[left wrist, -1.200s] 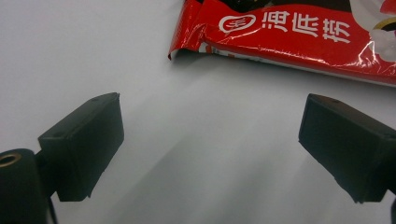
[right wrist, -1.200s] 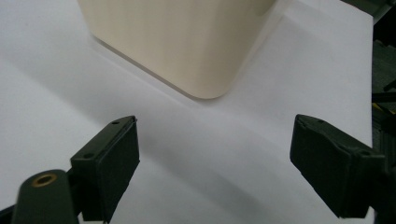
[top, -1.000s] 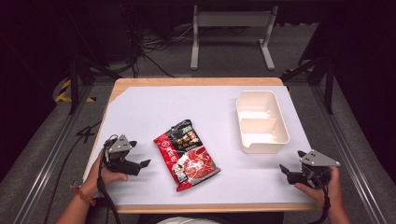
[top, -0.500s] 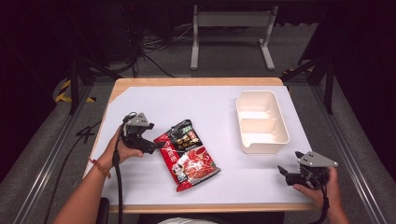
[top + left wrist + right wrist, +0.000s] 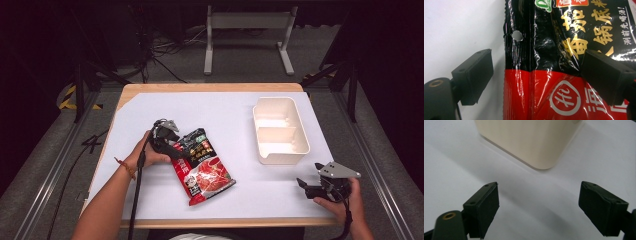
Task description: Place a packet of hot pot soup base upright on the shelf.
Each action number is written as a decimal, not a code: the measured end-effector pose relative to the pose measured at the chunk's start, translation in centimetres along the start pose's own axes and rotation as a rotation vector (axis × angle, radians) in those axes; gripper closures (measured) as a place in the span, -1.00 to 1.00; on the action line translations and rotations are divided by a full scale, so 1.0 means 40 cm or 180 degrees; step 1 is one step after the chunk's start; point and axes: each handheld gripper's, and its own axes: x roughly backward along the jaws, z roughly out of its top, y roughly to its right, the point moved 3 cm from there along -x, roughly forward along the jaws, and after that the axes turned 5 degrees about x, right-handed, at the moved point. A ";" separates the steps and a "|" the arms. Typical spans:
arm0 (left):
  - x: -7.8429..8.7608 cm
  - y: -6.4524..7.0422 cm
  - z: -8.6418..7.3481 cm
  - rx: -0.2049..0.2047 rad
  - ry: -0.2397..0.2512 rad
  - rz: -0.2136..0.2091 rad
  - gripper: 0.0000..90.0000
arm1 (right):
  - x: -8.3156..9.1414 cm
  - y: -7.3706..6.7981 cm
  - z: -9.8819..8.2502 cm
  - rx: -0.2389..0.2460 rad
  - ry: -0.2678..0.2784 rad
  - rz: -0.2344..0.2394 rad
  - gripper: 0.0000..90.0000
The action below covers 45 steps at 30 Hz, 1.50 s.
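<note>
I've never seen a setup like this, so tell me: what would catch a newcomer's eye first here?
The glossy red-and-black food packet lying on the white table, left of centre, with the left gripper open over its upper edge. Then the cream two-compartment tray on the right, and the right gripper open at the near right corner.

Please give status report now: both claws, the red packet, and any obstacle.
Left claw open, straddling red packet edge. Right claw open, idle near cream tray. Packet flat on table, nothing in the way.

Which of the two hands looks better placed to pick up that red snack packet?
Left: the left gripper has its open jaws straddling the packet's edge. The right gripper sits far off.
</note>
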 end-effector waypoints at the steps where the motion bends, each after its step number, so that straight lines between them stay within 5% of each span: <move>1: 0.000 0.000 -0.002 0.0018 -0.0012 -0.0064 -0.58 | -0.001 0.000 -0.001 -0.0009 0.0000 0.0015 -0.64; 2: 0.002 0.002 -0.005 0.0011 -0.0018 -0.0221 -0.44 | -0.002 0.001 -0.001 -0.0013 -0.0003 0.0026 -0.64; 8: 0.004 0.008 -0.005 -0.0048 -0.0067 -0.0412 0.02 | -0.008 -0.005 0.001 0.0024 -0.0031 0.0060 -0.64; 12: 0.013 0.010 -0.001 -0.0080 -0.0052 -0.0272 0.64 | -0.011 -0.008 0.001 0.0055 -0.0045 0.0094 -0.63; 16: 0.020 0.012 0.000 -0.0074 0.0001 -0.0152 0.87 | -0.011 -0.008 0.000 0.0057 -0.0056 0.0104 -0.63; 24: 0.051 0.049 0.006 -0.0211 0.0264 0.0149 0.95 | -0.004 -0.006 0.003 0.0073 -0.0009 0.0097 -0.63; 28: 0.085 0.077 0.022 -0.0319 0.0495 0.0329 0.95 | -0.001 -0.003 0.002 0.0058 0.0005 0.0079 -0.63; 29: 0.108 0.090 0.031 -0.0358 0.0664 0.0372 0.95 | 0.000 -0.002 0.003 0.0052 0.0014 0.0078 -0.63; 45: 0.265 0.195 0.117 -0.0575 0.1609 0.0536 0.94 | 0.009 0.002 0.006 -0.0004 0.0058 0.0051 -0.63</move>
